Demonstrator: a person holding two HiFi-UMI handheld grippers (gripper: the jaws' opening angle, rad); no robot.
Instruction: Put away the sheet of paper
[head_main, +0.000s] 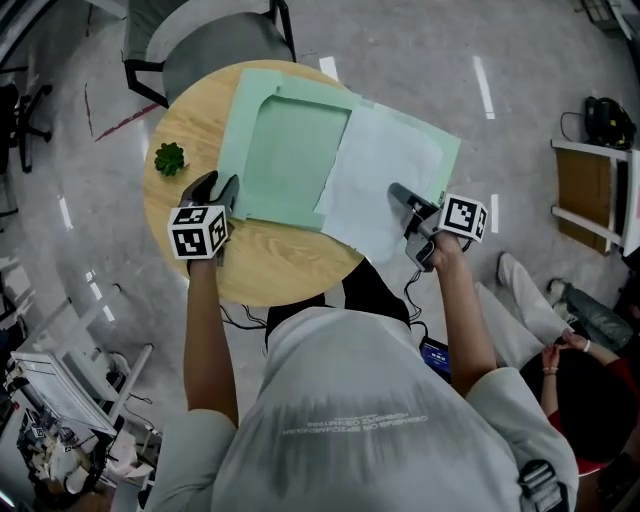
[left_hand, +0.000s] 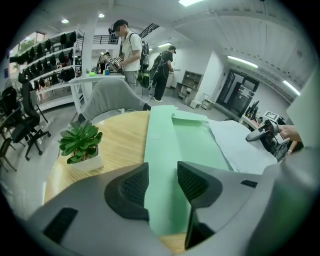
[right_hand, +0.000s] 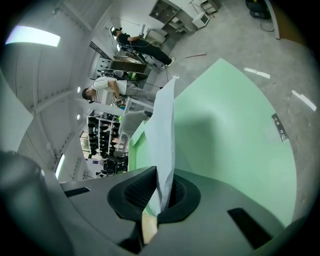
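Round table carries an open green folder; we see the white sheet lying over its right half, not enclosed, so we judge the job midway; right gripper is clamped on the sheet's near edge, left gripper stands jaws apart over the folder's near-left edge. Sheet's near corner overhangs the table rim; small plant crowds the left gripper.

You're in an open-plan office or lab space: polished grey floor, strip lights overhead, shelves stacked with dark gear, black swivel chairs, people standing by a white desk, and your round wooden table with a small potted plant.
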